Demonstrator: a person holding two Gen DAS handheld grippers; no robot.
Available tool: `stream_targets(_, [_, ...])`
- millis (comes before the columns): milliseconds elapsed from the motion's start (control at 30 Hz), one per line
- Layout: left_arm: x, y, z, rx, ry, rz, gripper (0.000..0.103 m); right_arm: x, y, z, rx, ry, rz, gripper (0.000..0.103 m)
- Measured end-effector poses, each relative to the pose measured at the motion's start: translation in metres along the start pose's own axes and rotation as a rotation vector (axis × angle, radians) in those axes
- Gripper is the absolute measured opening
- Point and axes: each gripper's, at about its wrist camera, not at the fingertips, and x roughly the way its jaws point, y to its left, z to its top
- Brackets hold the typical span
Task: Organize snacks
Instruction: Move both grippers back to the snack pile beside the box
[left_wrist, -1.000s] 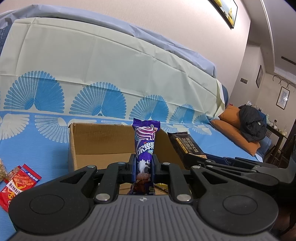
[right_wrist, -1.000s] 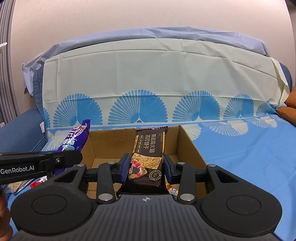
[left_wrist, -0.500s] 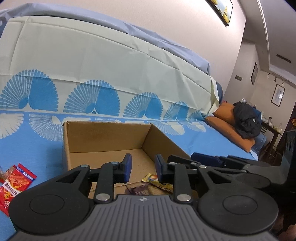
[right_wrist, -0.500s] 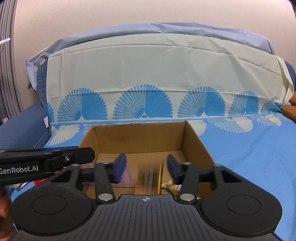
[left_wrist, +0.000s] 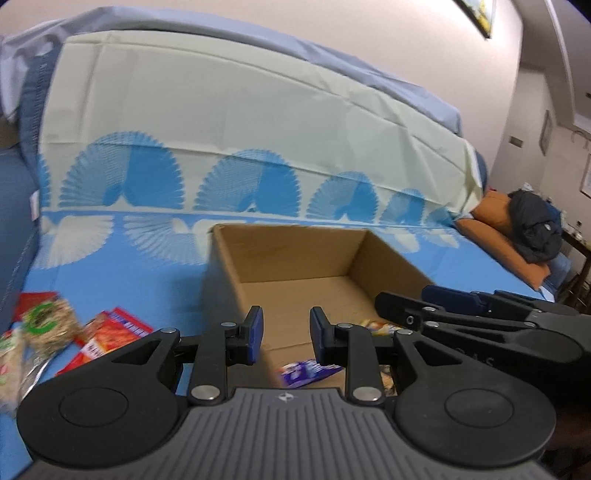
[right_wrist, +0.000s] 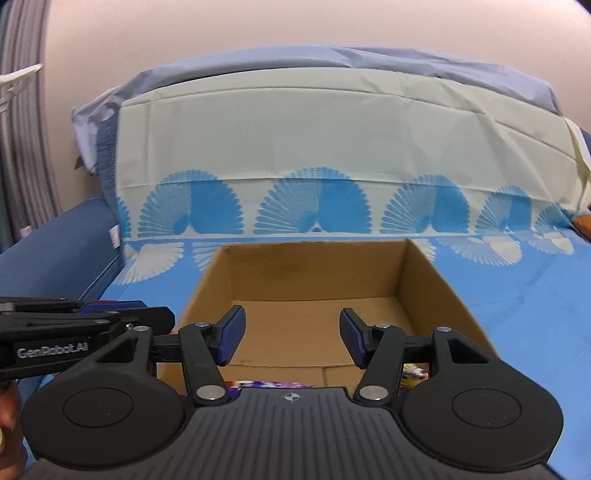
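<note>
Open rectangular cardboard box (right_wrist: 314, 273) on a blue fan-patterned sheet (right_wrist: 517, 295), a glossy purple wrapper (left_wrist: 308, 371) lying on its floor. Left tool (left_wrist: 286, 332) and right tool (right_wrist: 291, 338), ribbed blue pads, both released and empty, jaws having just opened. Crinkled red packets (left_wrist: 110, 334) lie on the sheet beside the box.

surface: sofa seat under blue fan-print cloth (left_wrist: 122, 280) | centre: open cardboard box (left_wrist: 288, 254) | 8 o'clock — red snack packet (left_wrist: 107, 332), oat snack bag (left_wrist: 48, 325)

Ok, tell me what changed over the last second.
Both grippers let go: the left gripper dropped its purple packet into the cardboard box, and the right gripper released its dark bar there. Both now stand open and empty. The box and the red packet outside stayed put.
</note>
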Motion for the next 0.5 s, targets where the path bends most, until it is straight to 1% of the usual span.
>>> stream_targets(200, [-0.023, 0.024, 0.002, -0.025, -0.007, 0.078, 0.030, -0.003, 0.035, 0.000, -0.026, -0.014, 0.046, 0.059])
stream_targets(300, [-0.030, 0.043, 0.004, -0.013, 0.012, 0.131, 0.030, -0.003, 0.052, -0.002, -0.030, -0.008, 0.073, 0.058])
stream_targets(367, [-0.031, 0.062, 0.007, 0.001, 0.019, 0.184, 0.030, -0.002, 0.063, -0.002, -0.035, -0.005, 0.094, 0.058])
stream_targets(433, [-0.032, 0.084, 0.009, -0.013, 0.023, 0.243, 0.030, -0.001, 0.075, -0.004, -0.045, -0.002, 0.119, 0.058])
stream_targets(500, [-0.029, 0.107, 0.006, -0.028, 0.038, 0.338, 0.030, 0.001, 0.087, -0.004, -0.056, 0.001, 0.144, 0.058])
